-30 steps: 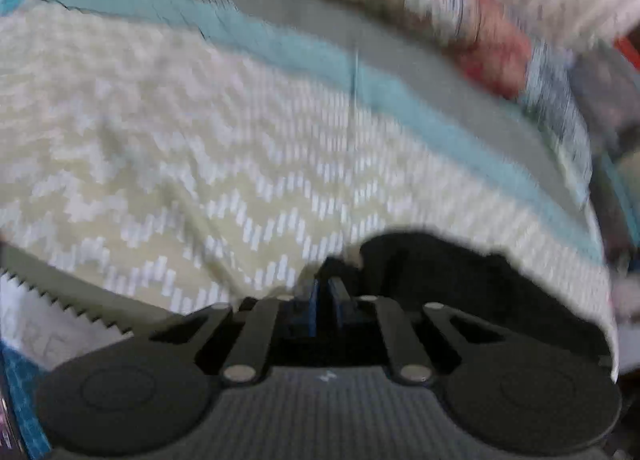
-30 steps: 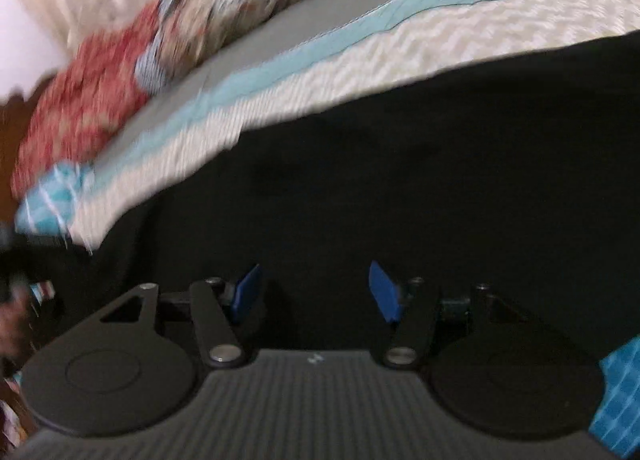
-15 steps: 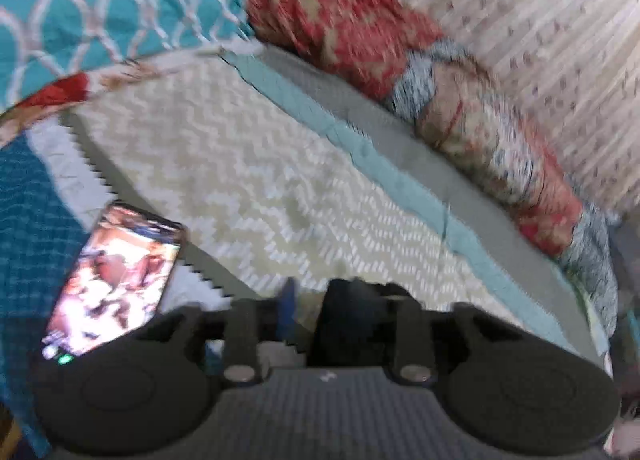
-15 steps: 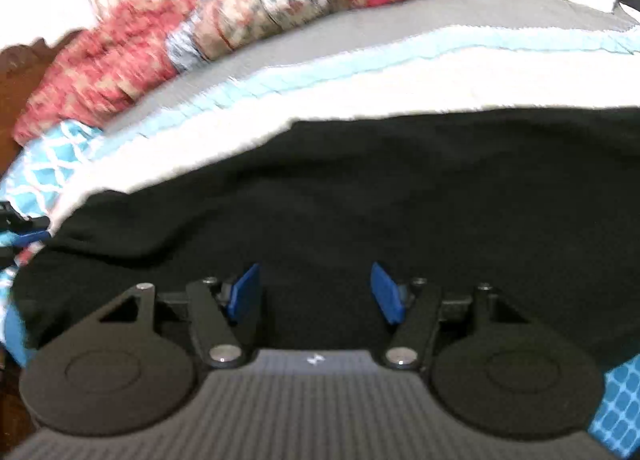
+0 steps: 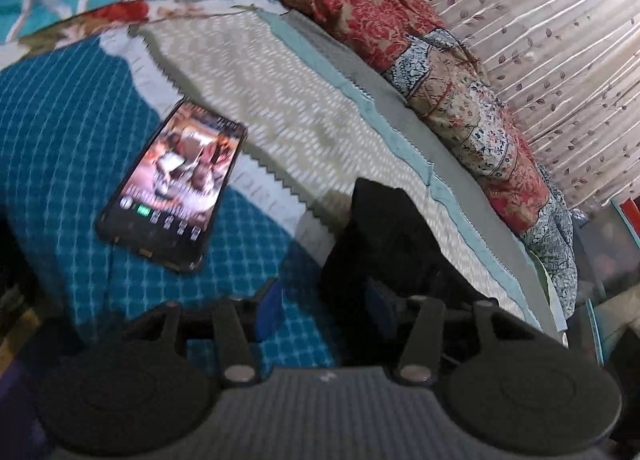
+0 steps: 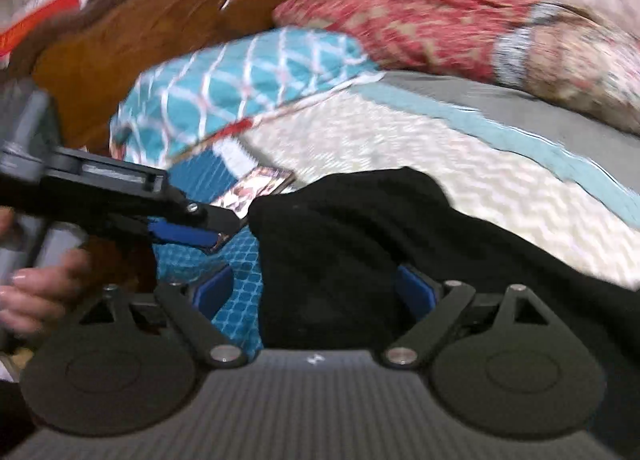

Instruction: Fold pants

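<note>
Black pants [image 5: 384,236] beside a lit phone [image 5: 176,188] on bedspread [image 5: 72,132]

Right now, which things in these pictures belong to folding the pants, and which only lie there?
For the job:
- black pants
- left tool, open, pants edge between its fingers
- right tool, open, pants between its fingers

Only lying there:
- phone, screen lit, on the bedspread
- teal pillow
- red floral quilt
- wooden headboard
- bedspread
</note>
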Available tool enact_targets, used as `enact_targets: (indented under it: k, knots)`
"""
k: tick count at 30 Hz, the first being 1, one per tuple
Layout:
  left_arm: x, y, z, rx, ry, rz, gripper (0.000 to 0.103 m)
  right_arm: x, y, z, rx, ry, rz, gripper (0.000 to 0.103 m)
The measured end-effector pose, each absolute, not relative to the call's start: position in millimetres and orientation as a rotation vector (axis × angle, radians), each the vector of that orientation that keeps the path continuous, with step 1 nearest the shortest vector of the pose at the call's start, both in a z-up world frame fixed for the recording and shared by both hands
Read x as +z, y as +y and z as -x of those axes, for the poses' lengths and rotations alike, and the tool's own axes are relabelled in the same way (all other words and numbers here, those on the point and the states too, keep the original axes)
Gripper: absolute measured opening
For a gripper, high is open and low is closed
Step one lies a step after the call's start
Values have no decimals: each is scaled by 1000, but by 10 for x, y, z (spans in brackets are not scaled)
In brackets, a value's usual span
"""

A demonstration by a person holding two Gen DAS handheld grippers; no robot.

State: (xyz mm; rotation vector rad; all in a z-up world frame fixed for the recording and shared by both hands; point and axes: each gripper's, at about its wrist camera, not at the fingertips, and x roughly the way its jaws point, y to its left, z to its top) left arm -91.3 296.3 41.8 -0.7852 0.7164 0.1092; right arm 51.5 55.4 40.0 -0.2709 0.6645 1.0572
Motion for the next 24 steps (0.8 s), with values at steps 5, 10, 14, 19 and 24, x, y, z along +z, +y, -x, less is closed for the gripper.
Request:
enact_targets:
  k: [5,10,14,19,24]
  knots:
    - [339,2981,905,87,729,814,48,342,257,-906,973,810,-31,27]
    - [181,2844,597,-16,782,827,52,289,-253,-1367,815,902,-400,26]
    - [98,2745,318,-96,789,916,70,201,-352,-1405,793,940,-465,26]
    - [35,2707,23,-156,772,1033,74,225,-369,-1232,844,949,-452,26]
    - [149,2707,21,-180,756,1015,22,351,-277,-1086,911,924,-376,26]
